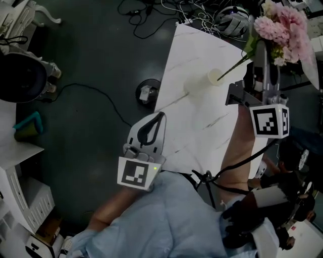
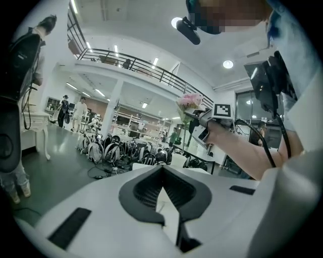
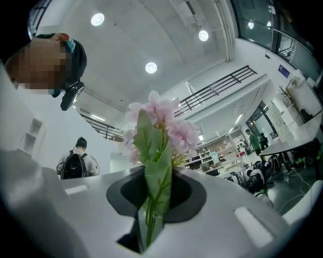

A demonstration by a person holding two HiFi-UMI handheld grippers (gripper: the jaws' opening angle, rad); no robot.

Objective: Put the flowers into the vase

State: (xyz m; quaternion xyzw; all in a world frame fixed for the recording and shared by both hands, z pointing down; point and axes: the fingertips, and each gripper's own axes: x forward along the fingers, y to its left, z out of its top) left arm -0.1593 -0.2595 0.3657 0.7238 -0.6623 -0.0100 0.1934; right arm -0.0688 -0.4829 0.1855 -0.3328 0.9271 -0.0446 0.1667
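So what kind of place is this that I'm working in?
Probably a big open workshop or lab hall, not a home: a railed mezzanine runs overhead, what look like bags sit in rows on the floor, and loose cables lie by the white table.

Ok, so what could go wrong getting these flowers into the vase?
The vase has a small mouth and nothing steadies it: the left gripper is shut, away near the table edge, so the stem could miss or tip it. The right gripper pinches the flowers by leaf and stem, so they might slip.
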